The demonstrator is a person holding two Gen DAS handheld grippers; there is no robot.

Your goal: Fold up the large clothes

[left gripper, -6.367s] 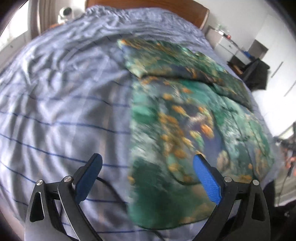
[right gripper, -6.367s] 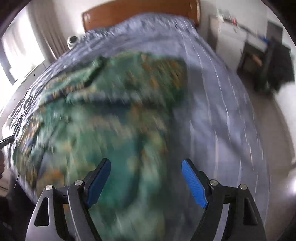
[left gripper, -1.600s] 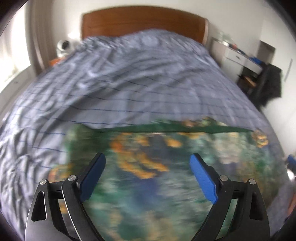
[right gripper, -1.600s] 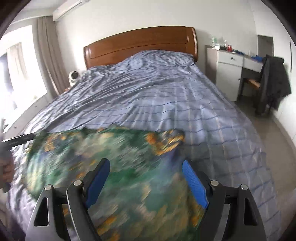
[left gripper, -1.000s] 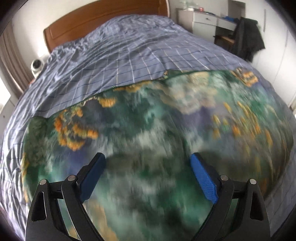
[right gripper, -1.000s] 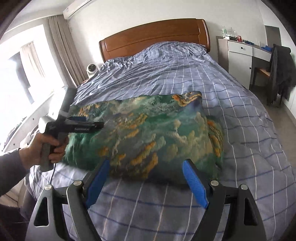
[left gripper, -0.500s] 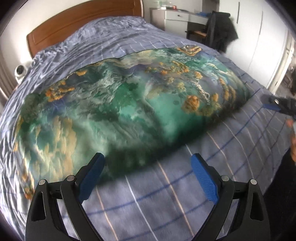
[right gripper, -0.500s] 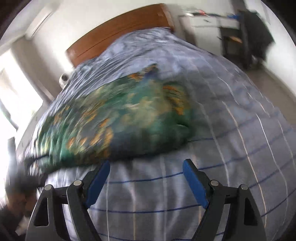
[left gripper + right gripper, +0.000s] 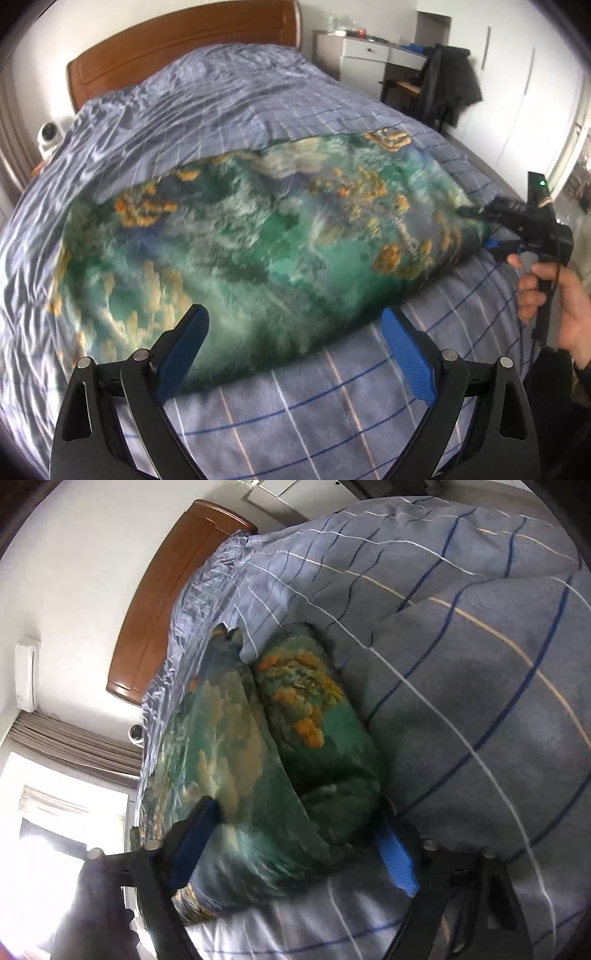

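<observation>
The green-and-orange printed garment (image 9: 258,251) lies folded crosswise on the bed (image 9: 332,413), its long axis running left to right; the right hand-held gripper (image 9: 295,843) straddles its right end with fingers spread, while the left hand-held gripper (image 9: 295,354) hovers spread just short of the near edge.

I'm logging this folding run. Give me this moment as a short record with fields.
garment: green printed cloth, folded, lying on the bed
surface: blue checked bedspread
left gripper: open, holds nothing, above the cloth's near edge
right gripper: turned sideways, its jaws open around the cloth's thick end, not closed on it
background: wooden headboard, white desk
</observation>
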